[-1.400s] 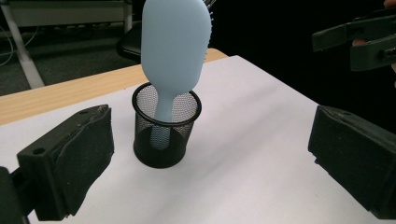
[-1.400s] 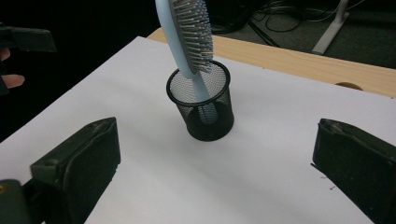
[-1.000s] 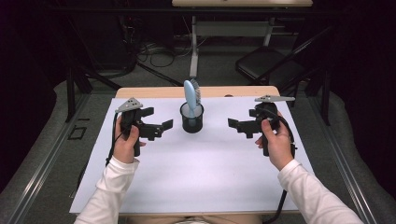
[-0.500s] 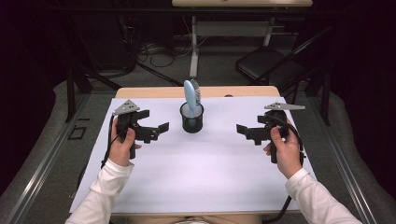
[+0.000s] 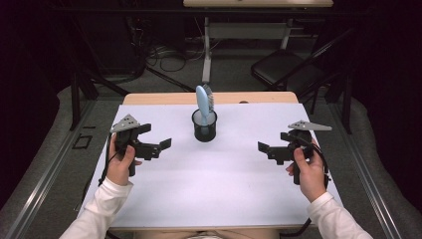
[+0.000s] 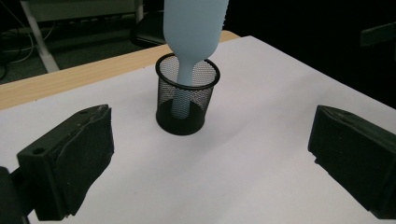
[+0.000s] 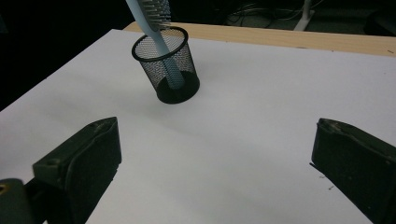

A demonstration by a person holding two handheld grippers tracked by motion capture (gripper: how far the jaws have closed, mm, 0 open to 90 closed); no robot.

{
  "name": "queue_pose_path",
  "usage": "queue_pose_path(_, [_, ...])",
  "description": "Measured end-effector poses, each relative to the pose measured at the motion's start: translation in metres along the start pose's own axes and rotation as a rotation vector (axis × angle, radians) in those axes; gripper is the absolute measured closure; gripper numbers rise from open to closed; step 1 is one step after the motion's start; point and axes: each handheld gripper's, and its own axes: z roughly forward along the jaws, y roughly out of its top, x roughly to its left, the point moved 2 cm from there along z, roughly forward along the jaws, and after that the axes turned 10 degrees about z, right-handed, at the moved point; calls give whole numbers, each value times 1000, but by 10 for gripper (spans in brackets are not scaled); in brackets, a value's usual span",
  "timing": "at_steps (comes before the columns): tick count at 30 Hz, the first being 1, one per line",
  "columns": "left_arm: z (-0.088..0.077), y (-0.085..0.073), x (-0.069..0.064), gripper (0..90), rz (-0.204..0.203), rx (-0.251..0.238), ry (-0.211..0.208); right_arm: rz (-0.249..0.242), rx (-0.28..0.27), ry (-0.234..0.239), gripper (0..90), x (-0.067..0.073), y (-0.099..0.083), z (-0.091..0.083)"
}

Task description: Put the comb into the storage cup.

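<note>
White sheeting (image 5: pixel 209 189) covers most of a pale wooden table (image 5: pixel 149 98), whose bare far edge shows as a tan strip against a dark room of cables, metal desk legs and a black folding chair (image 5: pixel 286 67) on grey floor. Near the far middle of the sheet stands a small round cup of black wire mesh (image 5: pixel 204 125), its solid base flat on the surface; through the mesh the gripper views show the slim handle of a light-blue plastic hairbrush (image 5: pixel 203 102) standing in it, head up and leaning slightly, with short bristles visible on one side. A person in white sleeves holds a tool in each hand. The left gripper (image 5: pixel 160 147), matte black with a grey three-cornered plate on top, hovers to the left of the cup, its blocky, padded jaws spread wide and holding nothing. The right gripper (image 5: pixel 266 150), of the same build, sits well to the right of the cup, its jaws likewise wide apart and empty. Both point inward toward the cup, neither touching it. A black cable trails from each handle.
</note>
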Motion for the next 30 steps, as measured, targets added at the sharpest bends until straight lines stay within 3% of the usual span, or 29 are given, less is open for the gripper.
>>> queue_pose_path(11, [-9,-20,6,4,-13,-11,21,59,-10,-13,26,-21,-25,-5])
queue_pose_path(20, [-15,-37,9,5,-30,-12,34,95,-50,-33,24,-38,-36,-17])
queue_pose_path(30, [-19,-51,11,5,-44,-13,48,64,-54,-75,19,-44,-52,-18])
